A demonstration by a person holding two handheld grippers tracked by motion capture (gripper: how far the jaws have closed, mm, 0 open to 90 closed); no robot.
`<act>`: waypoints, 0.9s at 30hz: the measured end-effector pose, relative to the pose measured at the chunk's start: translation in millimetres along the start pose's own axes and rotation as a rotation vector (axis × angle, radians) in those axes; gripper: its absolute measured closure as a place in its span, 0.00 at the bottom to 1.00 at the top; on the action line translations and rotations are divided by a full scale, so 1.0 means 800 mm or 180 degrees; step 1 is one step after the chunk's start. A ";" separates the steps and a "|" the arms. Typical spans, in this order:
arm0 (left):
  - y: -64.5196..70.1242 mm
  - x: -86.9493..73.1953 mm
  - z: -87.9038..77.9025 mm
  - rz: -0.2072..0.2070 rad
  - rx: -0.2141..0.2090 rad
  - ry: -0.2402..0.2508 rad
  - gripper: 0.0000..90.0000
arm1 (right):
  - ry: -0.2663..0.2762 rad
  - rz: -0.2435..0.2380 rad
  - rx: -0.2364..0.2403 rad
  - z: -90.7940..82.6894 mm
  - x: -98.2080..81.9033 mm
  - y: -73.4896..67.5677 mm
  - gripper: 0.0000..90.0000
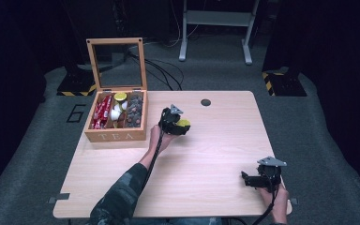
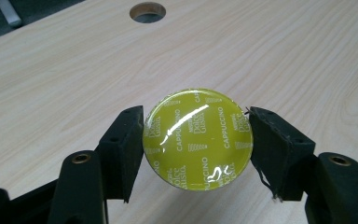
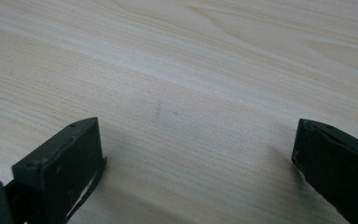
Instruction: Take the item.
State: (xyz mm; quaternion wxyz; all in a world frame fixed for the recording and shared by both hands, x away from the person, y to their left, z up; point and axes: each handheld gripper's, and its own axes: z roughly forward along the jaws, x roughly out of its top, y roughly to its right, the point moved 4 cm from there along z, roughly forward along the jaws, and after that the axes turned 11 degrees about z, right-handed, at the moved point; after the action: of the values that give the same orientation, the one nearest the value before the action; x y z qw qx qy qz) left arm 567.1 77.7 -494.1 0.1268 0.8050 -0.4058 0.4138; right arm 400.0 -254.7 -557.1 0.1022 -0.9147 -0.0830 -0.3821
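Observation:
A round yellow-green coffee capsule (image 2: pixel 198 138) with "Cappuccino" printed on its foil lid sits between the two black jaws of my left gripper (image 2: pixel 196 140), which is shut on it just above the wooden table (image 2: pixel 65 79). In the high view the same left gripper (image 1: pixel 180 124) holds the yellow capsule (image 1: pixel 184 123) near the table's middle, to the right of the tea box (image 1: pixel 116 136). My right gripper (image 1: pixel 246 179) rests low at the table's front right, pointing left. Its jaws (image 3: pixel 198 163) stand wide apart, with bare wood between them.
The wooden box marked TEA stands at the table's back left with its glass lid (image 1: pixel 117 63) raised; red packets (image 1: pixel 102 111), white and yellow capsules (image 1: pixel 117 110) and dark items (image 1: pixel 134 111) fill its compartments. A round cable hole (image 1: pixel 206 102) lies near the far edge.

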 end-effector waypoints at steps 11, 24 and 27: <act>0.013 -0.014 0.026 0.0014 -0.0082 -0.0136 0.42 | 0.0000 -0.0015 -0.0003 0.000 0.000 0.000 0.01; 0.017 -0.019 0.034 0.0031 -0.0122 -0.0197 0.42 | 0.0000 -0.0021 -0.0007 0.000 0.000 0.000 0.01; 0.019 -0.019 0.034 0.0030 -0.0110 -0.0209 0.41 | -0.0002 -0.0026 -0.0008 0.000 0.000 0.001 0.01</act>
State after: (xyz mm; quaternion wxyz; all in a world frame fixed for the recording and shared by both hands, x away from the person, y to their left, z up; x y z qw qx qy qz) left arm 566.0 61.8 -524.6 0.1254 0.8139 -0.4206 0.3806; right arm 399.8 -255.2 -557.0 0.0994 -0.9146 -0.0862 -0.3823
